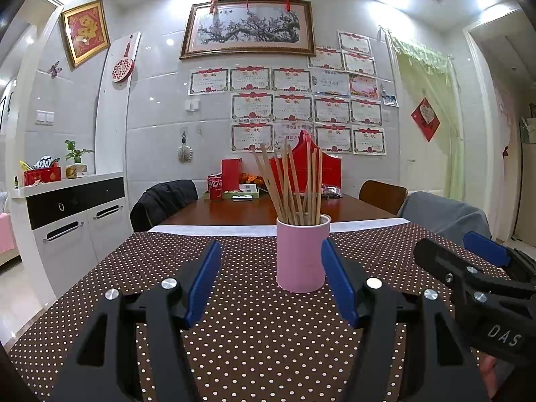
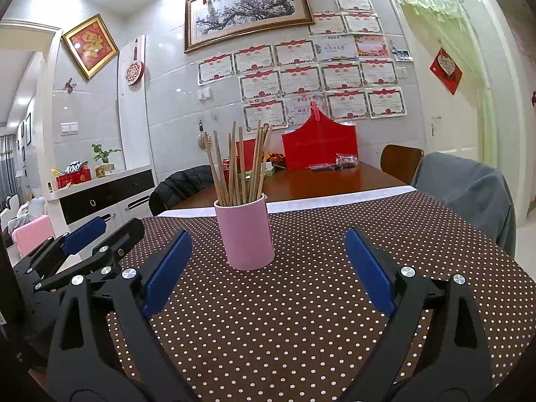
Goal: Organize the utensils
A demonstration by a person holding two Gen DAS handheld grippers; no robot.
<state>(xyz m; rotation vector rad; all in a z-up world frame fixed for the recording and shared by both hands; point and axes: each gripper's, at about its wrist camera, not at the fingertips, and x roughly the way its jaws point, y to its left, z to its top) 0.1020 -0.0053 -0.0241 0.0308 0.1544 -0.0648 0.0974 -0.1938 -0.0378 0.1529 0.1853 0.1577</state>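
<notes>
pink cup [image 1: 300, 254] ahead, bare cloth [image 1: 254, 335] around

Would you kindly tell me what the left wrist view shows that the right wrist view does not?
Only the left wrist view shows a red soda can on the far wooden table. Only the right wrist view shows a pink seat at the far left. Both share the pink cup of chopsticks on the dotted tablecloth, and both tools, left and right, open and empty.

The pink cup [image 1: 300, 254] [image 2: 247, 232] is viewed closely, near level, from both wrists, side by side.
</notes>
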